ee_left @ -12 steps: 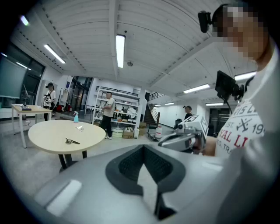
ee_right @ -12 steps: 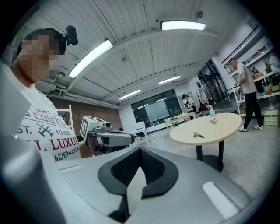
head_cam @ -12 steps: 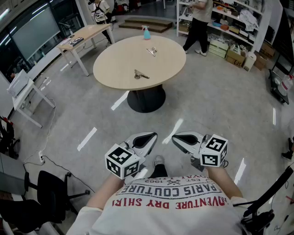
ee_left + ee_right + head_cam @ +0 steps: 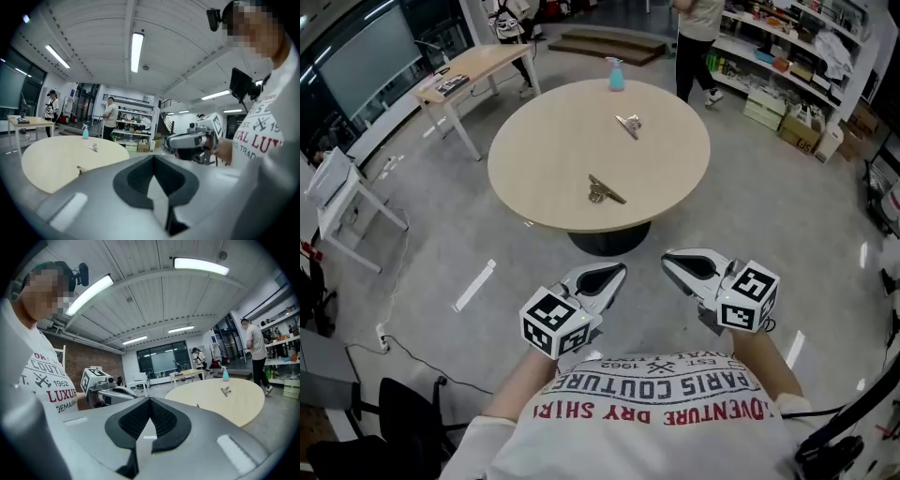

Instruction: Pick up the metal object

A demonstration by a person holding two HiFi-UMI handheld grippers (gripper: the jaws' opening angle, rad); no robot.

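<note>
A round table [image 4: 548,155] stands ahead, with a blue spray bottle [image 4: 616,75] at its far edge. A desk [image 4: 478,64] is far left; shelves [image 4: 802,47] and a person [image 4: 697,42] are far right.

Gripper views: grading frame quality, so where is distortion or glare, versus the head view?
Left gripper view: fisheye-bent, dark corners. Right gripper view: white ceiling light strip blown out. Head view: sharp, with glare streaks on the glossy grey floor.

The right gripper [image 4: 148,422] is filling the lower centre, its jaws pressing together on nothing. At centre right, a round table [image 4: 234,405] is bearing a metal object [image 4: 226,391] and a spray bottle [image 4: 225,374].
</note>
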